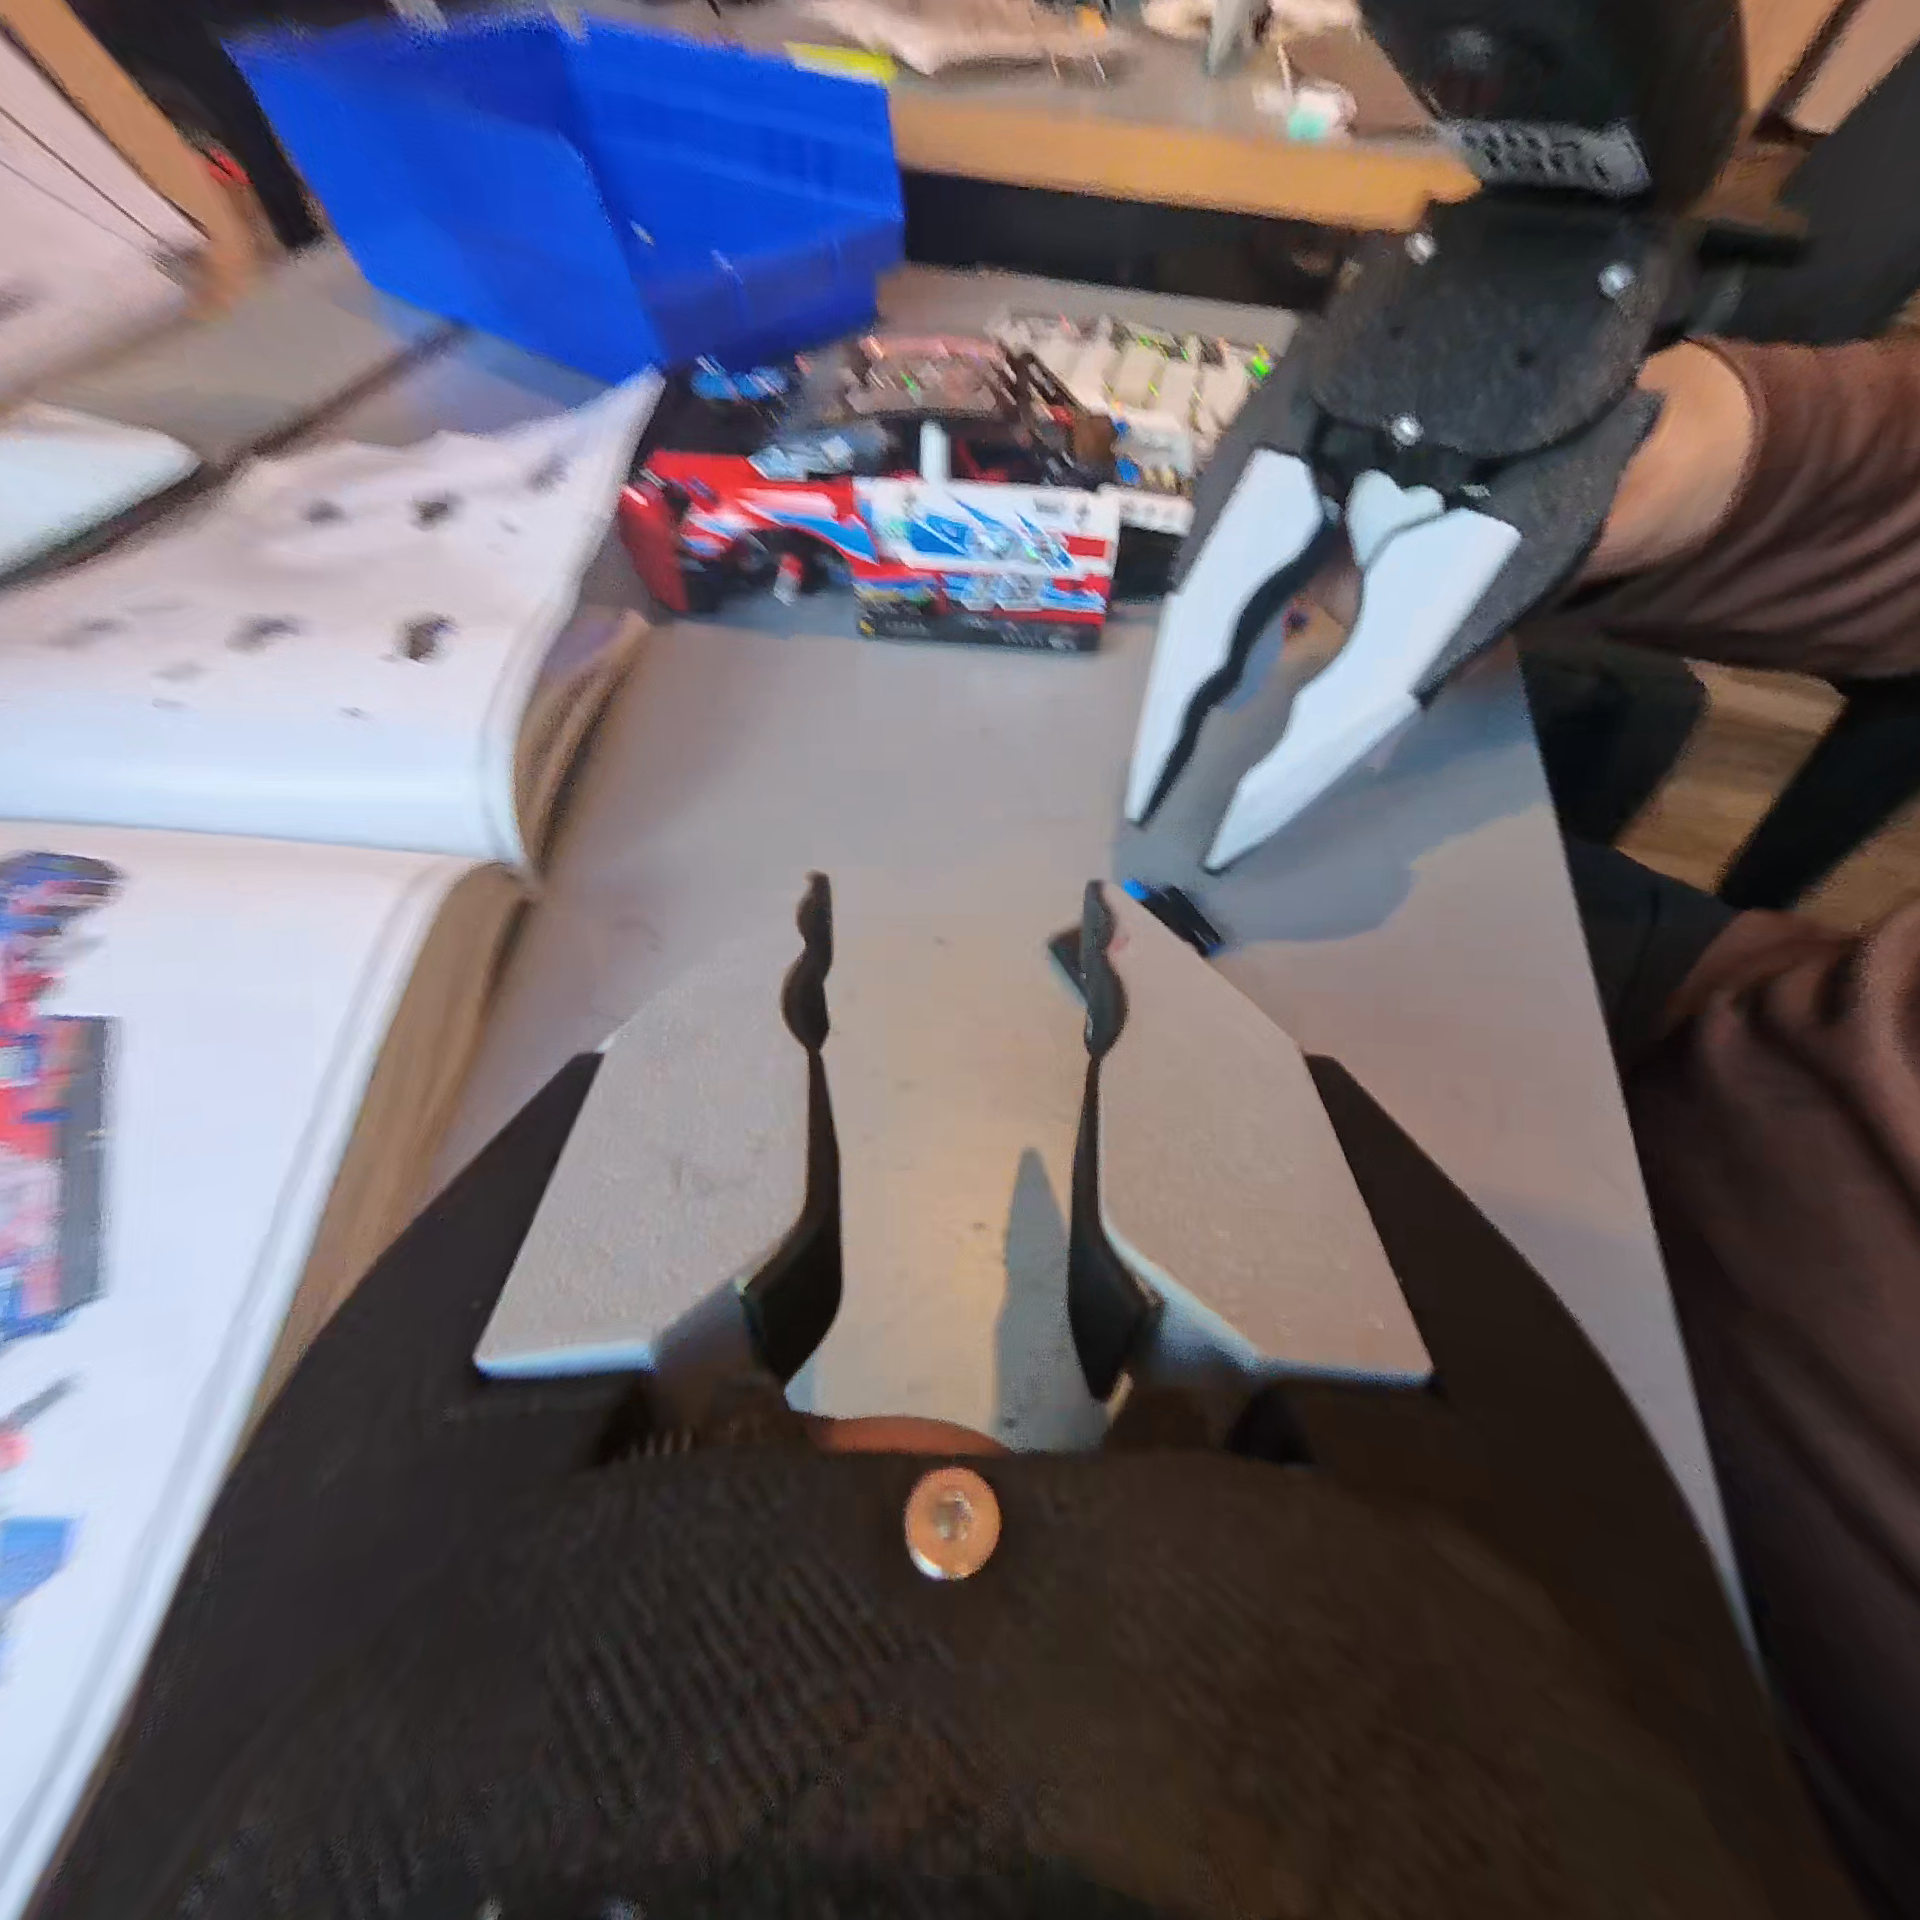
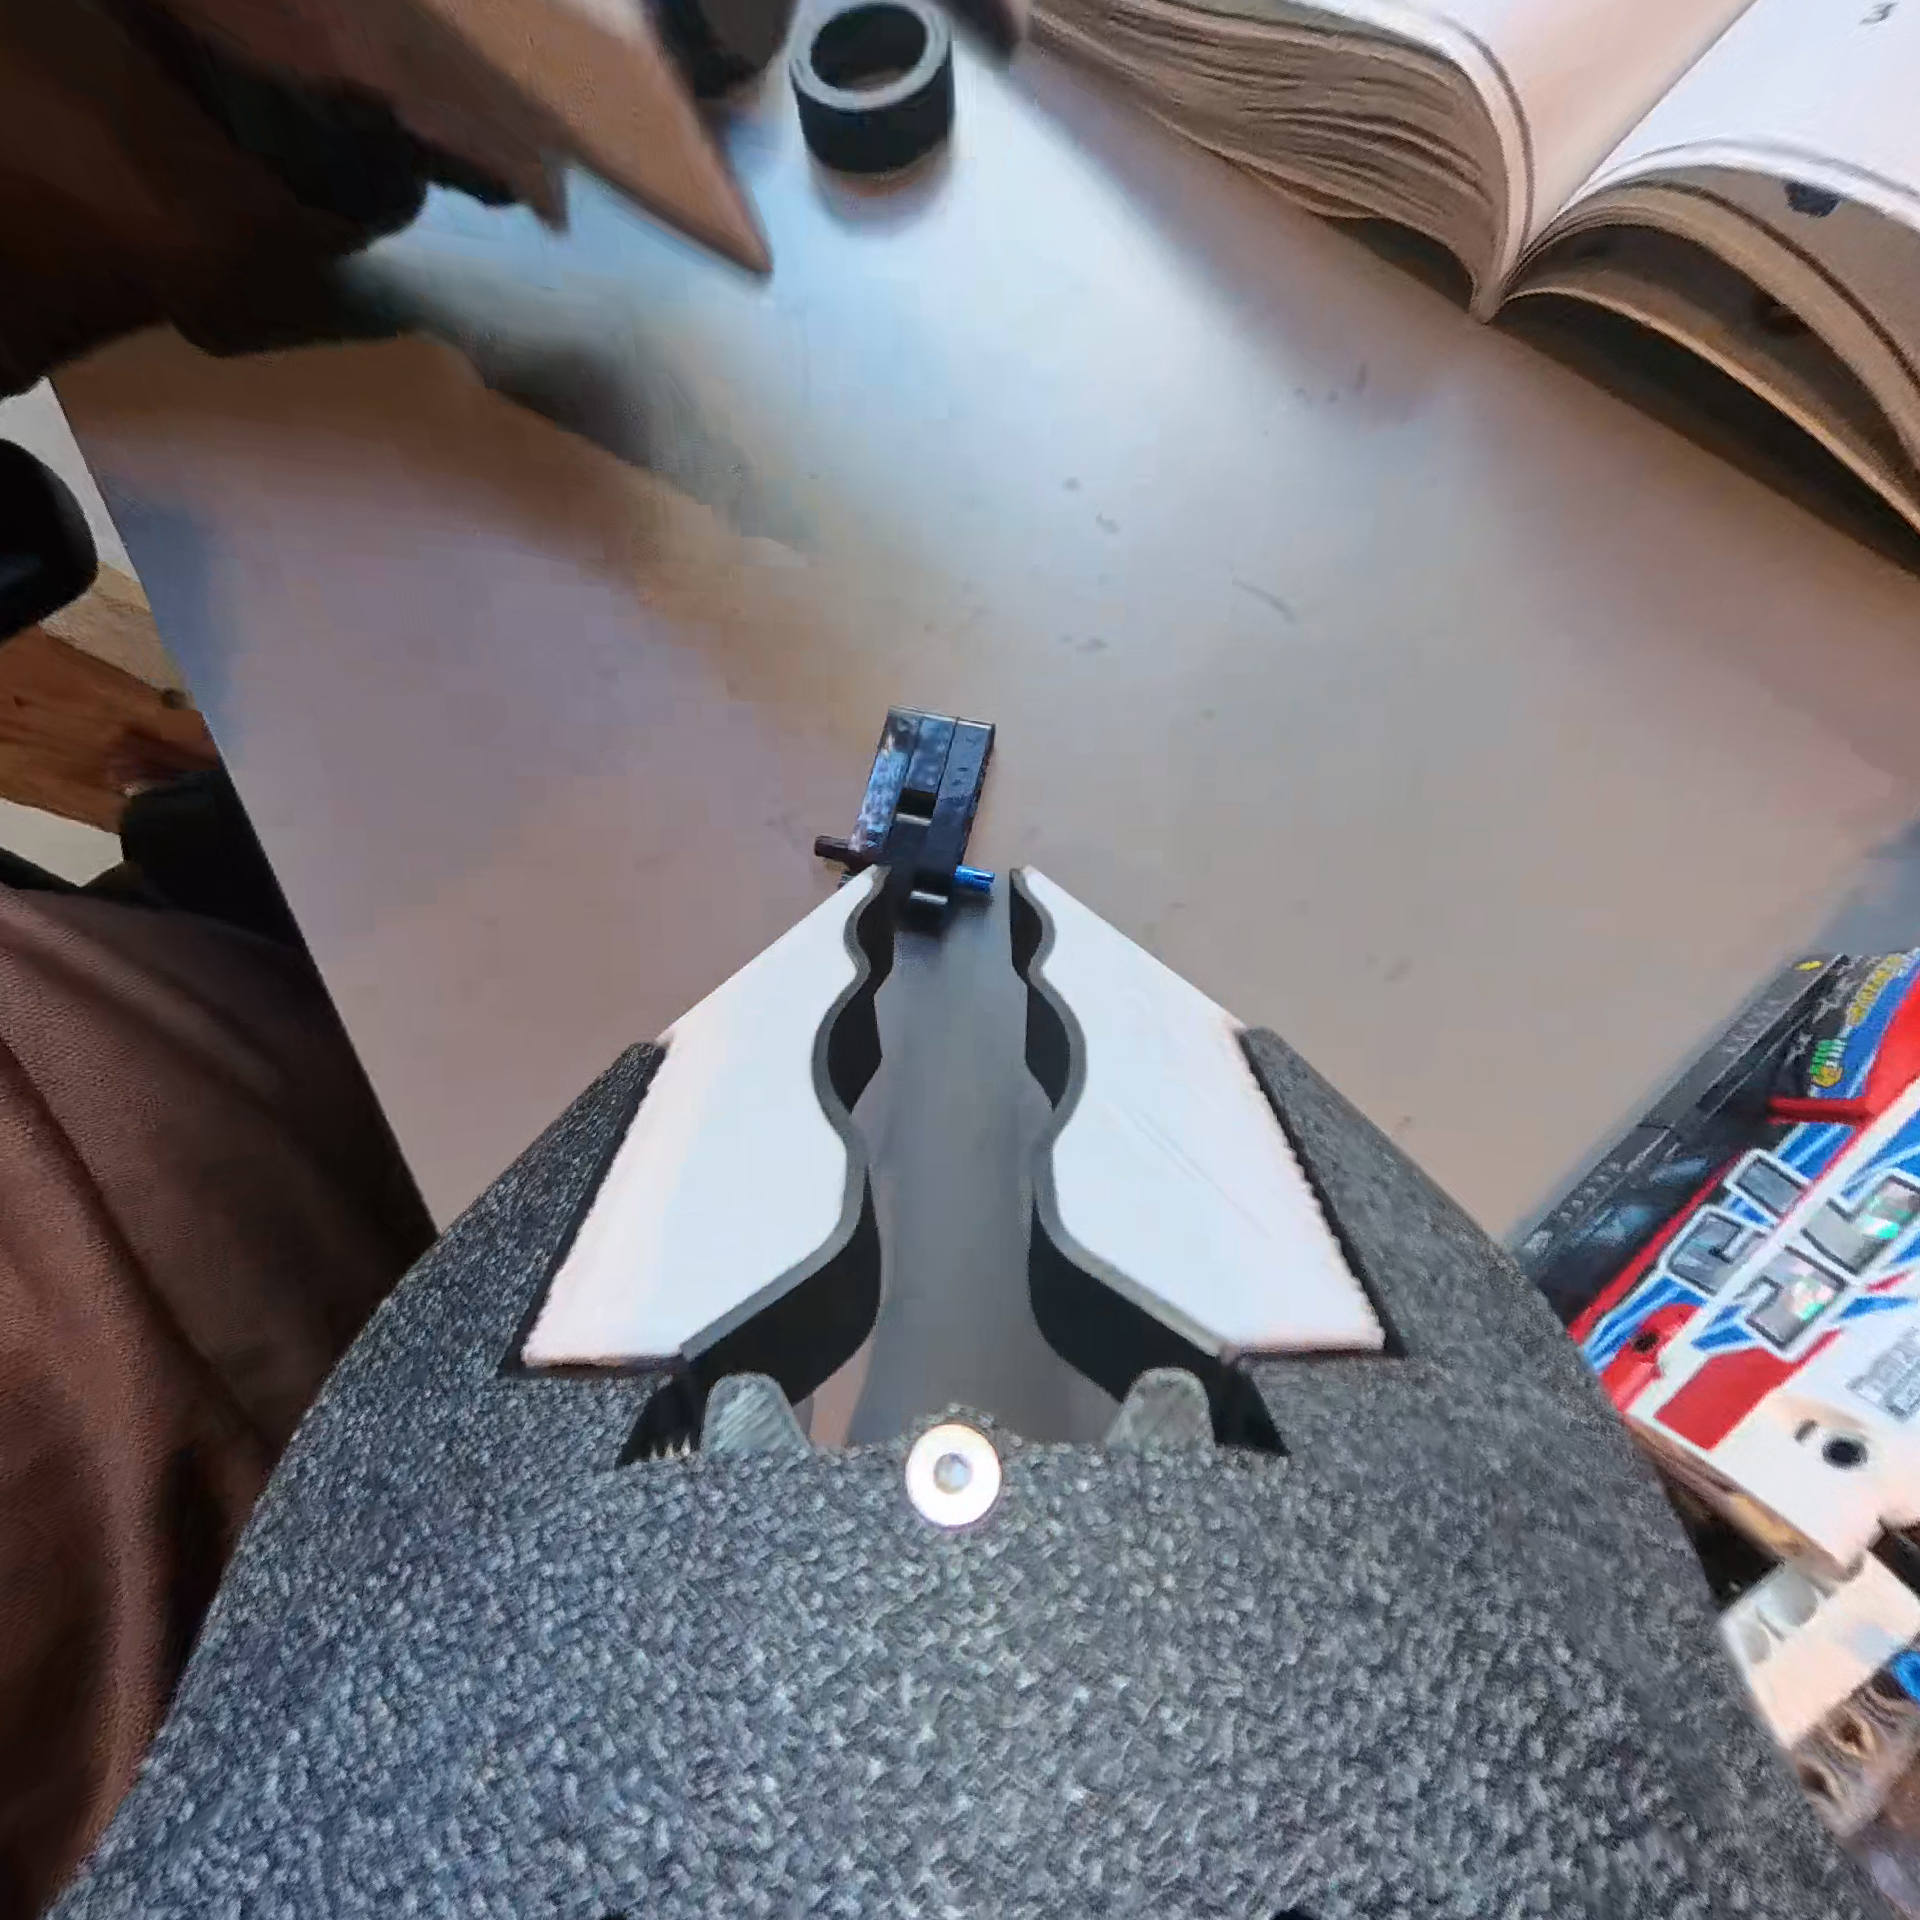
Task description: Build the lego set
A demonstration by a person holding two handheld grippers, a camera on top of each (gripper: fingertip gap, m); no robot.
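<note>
A small black Lego assembly (image 2: pixel 930 800) with a blue pin lies on the grey table (image 2: pixel 1247 623). My right gripper (image 2: pixel 948 878) is open and empty, with its tips just short of the assembly and the left tip close to it. In the left wrist view the right gripper (image 1: pixel 1179 836) points down over the same assembly (image 1: pixel 1174 914). My left gripper (image 1: pixel 956 914) is open and empty above the table, just left of the assembly. The red, white and blue Lego car (image 1: pixel 873 540) sits farther back; it also shows in the right wrist view (image 2: pixel 1766 1299).
An open instruction book (image 1: pixel 260 644) lies left of the work area; it also shows in the right wrist view (image 2: pixel 1507 135). A black tyre (image 2: pixel 871 83) stands near it. Blue bins (image 1: pixel 582 187) and a parts tray (image 1: pixel 1132 384) are behind the car. The table edge (image 1: pixel 1579 935) runs on the right. The grippers' ends are close to 11 centimeters from one another.
</note>
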